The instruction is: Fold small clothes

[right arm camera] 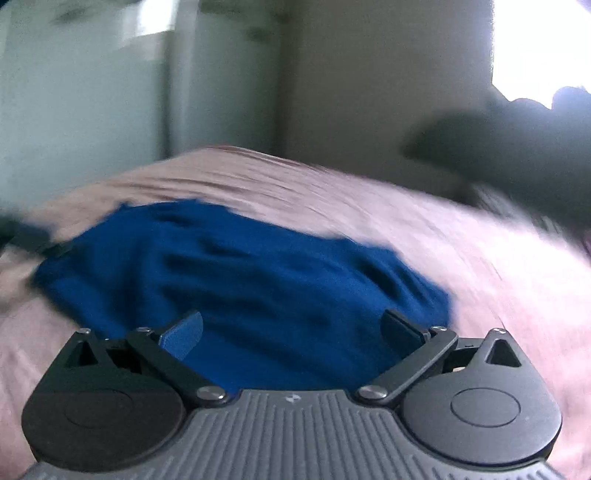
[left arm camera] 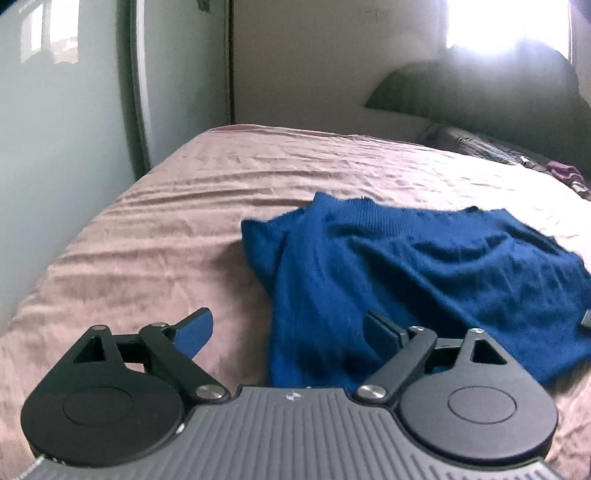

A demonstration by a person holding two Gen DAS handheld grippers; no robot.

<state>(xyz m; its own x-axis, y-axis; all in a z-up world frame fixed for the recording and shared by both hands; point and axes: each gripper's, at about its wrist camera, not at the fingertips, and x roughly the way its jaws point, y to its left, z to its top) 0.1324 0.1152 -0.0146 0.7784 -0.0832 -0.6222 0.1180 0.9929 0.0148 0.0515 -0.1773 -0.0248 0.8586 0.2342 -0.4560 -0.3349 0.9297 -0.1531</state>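
A blue knit sweater (left arm camera: 424, 266) lies rumpled on a pink bedsheet (left arm camera: 155, 229), its ribbed collar at the far side and a sleeve bunched at its left. My left gripper (left arm camera: 290, 328) is open and empty, just above the sweater's near left edge. In the right wrist view, which is blurred, the sweater (right arm camera: 236, 273) fills the middle and my right gripper (right arm camera: 291, 332) is open and empty over its near edge. A dark gripper part shows at the far right edge of the left wrist view (left arm camera: 586, 320) and another at the far left of the right wrist view (right arm camera: 26, 232).
The bed (right arm camera: 498, 295) runs to a pale wall and a wardrobe door (left arm camera: 62, 129) on the left. A dark headboard (left arm camera: 480, 92) and patterned pillows (left arm camera: 487, 146) lie at the far right under a bright window (left arm camera: 506, 22). A purple cloth (left arm camera: 565, 173) lies by the pillows.
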